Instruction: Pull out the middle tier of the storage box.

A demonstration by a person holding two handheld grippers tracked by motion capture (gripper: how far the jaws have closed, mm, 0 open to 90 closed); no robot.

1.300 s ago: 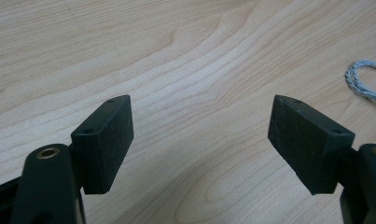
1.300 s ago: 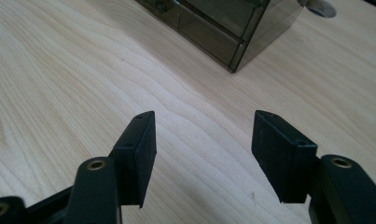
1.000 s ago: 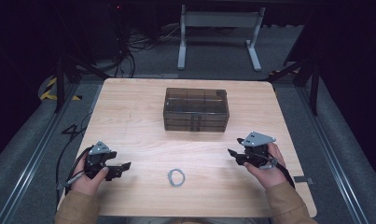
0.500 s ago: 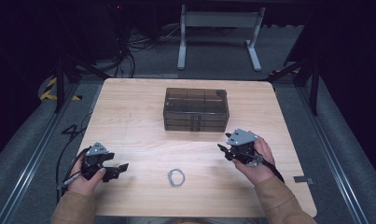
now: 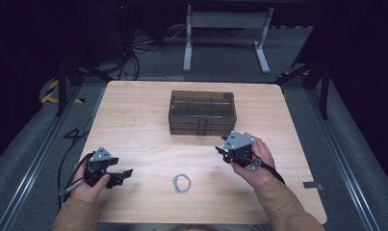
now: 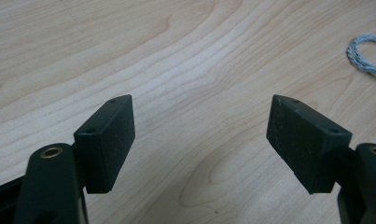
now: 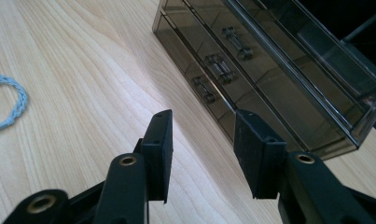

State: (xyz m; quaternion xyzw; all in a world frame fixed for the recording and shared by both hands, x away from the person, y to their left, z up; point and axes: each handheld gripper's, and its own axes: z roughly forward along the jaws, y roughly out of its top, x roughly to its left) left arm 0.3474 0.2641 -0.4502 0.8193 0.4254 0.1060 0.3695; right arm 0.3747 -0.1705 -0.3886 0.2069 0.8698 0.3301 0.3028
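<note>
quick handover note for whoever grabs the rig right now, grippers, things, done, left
Left gripper: open, empty, low over the light wooden table at its near left.
Right gripper: open, empty, close in front of the smoky transparent plastic drawer box, aimed at its drawer fronts.
Small pale blue braided cord loop: flat on the table near the front edge, between the two grippers, untouched.
Done: nothing grasped; all drawers look shut.
Left: likely open a drawer with the right, then handle the loop.

Two black tools: left tool [image 5: 125,173], right tool [image 5: 220,150], each topped with grey three-cornered plate. Flat rectangular black pads [image 6: 108,140] with small screw holes, brass rivets at joints. Thin black cables. Tan sleeves [image 5: 280,204].
</note>
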